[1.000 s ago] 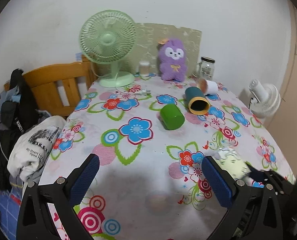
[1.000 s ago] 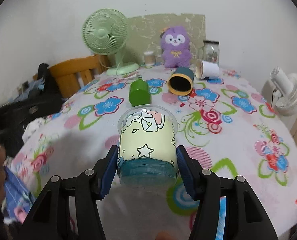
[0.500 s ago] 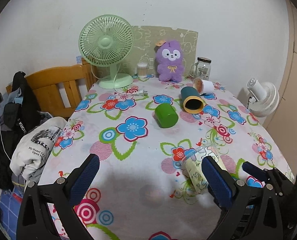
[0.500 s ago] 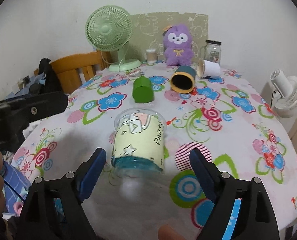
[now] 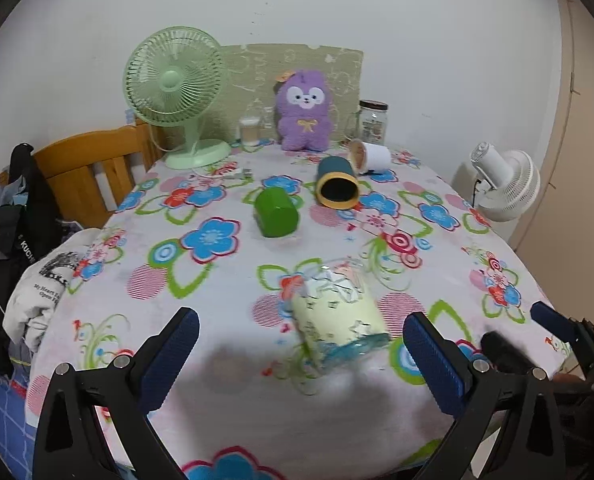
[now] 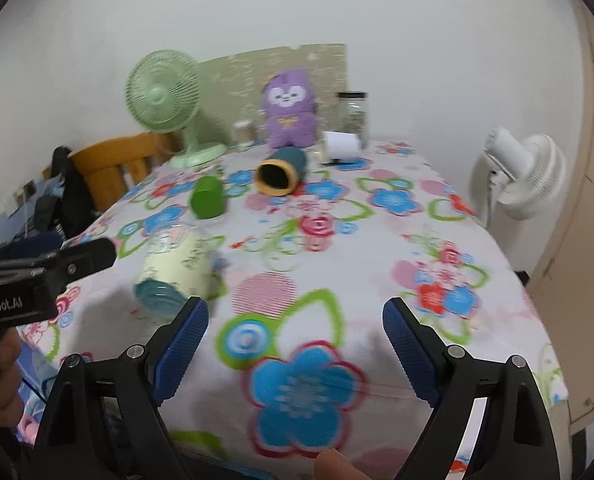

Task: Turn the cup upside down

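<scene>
Right wrist view: cup [image 6: 175, 270] has slid left, outside right tongs [image 6: 295, 338], lying on desk [image 6: 377, 248].
Left tongs [image 5: 301, 354]: spread, cup between, untouched.
Right tongs: released, drawn back.

Both wrist views low over the near table [image 5: 225, 408] edge, facing the wall — shared cup [image 5: 339, 314].

We see a table [image 5: 217, 400] in a flowered cloth. Near its front edge lies a clear cartoon-print cup [image 5: 339, 314]; mid-surface a green cup [image 5: 277, 214] and teal tube [image 5: 337, 184]; along the far edge, a green fan [image 5: 175, 96], purple plush [image 5: 305, 114], and jar [image 5: 373, 122].
</scene>
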`<state>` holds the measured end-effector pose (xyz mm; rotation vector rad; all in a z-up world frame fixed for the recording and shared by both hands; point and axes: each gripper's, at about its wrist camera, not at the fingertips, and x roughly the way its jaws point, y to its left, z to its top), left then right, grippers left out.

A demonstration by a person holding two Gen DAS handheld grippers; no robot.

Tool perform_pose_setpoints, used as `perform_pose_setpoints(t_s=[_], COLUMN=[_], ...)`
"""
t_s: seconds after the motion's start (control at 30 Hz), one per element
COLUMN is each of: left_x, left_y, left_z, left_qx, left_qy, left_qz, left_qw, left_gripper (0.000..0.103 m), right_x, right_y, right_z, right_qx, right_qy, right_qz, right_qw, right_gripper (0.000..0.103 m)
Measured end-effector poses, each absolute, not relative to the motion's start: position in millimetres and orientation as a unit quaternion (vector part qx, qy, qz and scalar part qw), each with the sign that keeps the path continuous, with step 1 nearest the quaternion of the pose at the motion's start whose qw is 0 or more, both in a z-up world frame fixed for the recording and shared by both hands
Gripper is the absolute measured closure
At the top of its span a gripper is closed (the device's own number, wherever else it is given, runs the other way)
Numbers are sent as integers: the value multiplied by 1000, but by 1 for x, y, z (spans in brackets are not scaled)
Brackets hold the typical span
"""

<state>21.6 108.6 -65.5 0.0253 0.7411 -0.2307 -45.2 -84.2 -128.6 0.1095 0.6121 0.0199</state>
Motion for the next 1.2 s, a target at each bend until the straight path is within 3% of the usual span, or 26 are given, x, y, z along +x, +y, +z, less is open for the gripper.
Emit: perform_pose_setpoints(t_s=[0.43, 0.5, 0.63, 0.73, 0.93, 1.2], left_x=[36, 38, 39, 40, 41, 48], left_y=[72, 74, 75, 76, 82, 100], left_z=[-118, -121, -125, -127, -115, -87], left_qx=[18, 13, 11, 8, 10, 32], left_qy=[409, 413, 418, 423, 415, 464], left_qz=[-108, -109, -111, -117, -117, -152], left_qw=[906, 904, 901, 899, 902, 872], left_gripper=[3, 13, 20, 38, 39, 39], right_x=[-50, -49, -47, -46, -45, -45], right_y=[-130, -133, -134, -132, -127, -113], right_z=[-149, -151, -153, -154, -154, -150], right_qx=[86, 90, 92, 92, 92, 83], right_qy=[319, 321, 323, 324, 324, 323], right_qz=[-25, -27, -26, -24, -18, 4], right_qw=[944, 942, 942, 941, 941, 943], right_gripper=[12, 12, 12, 12, 12, 12])
